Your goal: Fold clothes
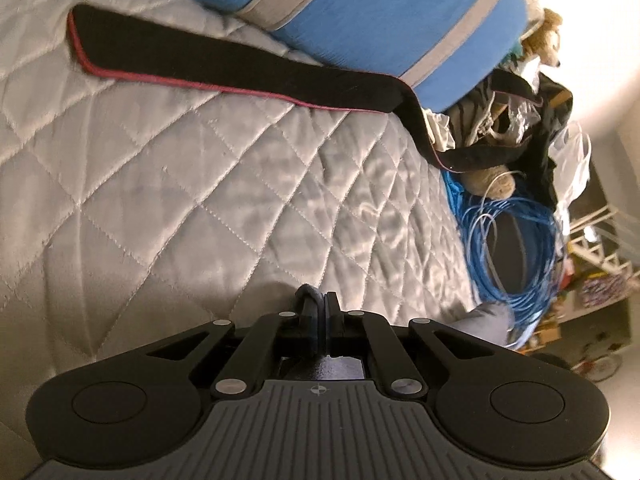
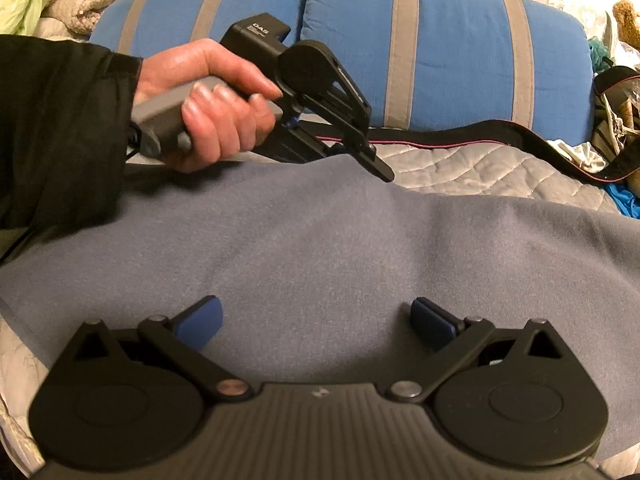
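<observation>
Two grippers are seen over the bed (image 2: 500, 168). Nearest, the right gripper (image 2: 316, 320) is held with its jaws spread wide and empty, just above the grey-blue garment (image 2: 320, 240), whose long axis runs side to side across the quilt. Beyond the garment's middle, the left gripper (image 2: 380, 170) is gripped by a hand (image 2: 212, 104); its jaws are closed at the garment's far edge, though whether cloth is pinched cannot be told. Past the garment a black strap (image 2: 460, 136) is laid before blue pillows (image 2: 460, 48).
</observation>
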`<action>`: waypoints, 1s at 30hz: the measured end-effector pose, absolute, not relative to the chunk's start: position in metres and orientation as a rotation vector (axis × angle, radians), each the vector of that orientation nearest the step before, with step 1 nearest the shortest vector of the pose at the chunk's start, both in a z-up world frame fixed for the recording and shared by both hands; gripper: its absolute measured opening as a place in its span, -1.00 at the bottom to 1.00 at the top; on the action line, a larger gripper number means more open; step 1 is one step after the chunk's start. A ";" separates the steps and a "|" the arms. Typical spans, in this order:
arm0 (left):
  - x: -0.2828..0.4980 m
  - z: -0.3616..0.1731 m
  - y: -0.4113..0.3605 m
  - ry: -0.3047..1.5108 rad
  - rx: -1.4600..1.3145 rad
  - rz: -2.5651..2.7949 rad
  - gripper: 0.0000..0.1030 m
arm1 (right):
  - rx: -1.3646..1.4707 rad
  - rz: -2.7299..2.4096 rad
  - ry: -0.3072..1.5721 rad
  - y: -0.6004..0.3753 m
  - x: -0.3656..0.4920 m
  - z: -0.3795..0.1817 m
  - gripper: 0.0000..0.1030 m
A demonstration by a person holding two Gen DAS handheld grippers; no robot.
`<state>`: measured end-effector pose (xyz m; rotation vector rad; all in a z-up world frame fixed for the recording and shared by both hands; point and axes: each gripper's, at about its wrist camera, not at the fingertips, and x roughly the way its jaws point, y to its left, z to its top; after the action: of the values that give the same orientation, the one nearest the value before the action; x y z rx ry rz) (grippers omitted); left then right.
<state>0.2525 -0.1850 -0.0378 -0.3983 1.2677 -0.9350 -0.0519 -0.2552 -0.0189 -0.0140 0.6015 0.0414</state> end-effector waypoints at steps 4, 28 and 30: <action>0.268 -0.036 -0.179 1.364 -0.461 -0.945 -0.88 | -0.014 0.043 0.596 -0.255 -0.052 -0.020 1.00; 0.233 0.017 -0.092 1.179 -0.115 -1.028 -0.05 | -0.021 0.038 0.591 -0.250 -0.051 -0.020 1.00; 0.230 0.017 -0.092 1.187 -0.094 -1.048 -0.22 | -0.022 0.038 0.590 -0.250 -0.051 -0.020 1.00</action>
<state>0.2299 -0.0923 0.0166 -0.0943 1.1873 -1.0481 -0.0506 -0.2501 -0.0199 -0.0220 0.5904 0.0380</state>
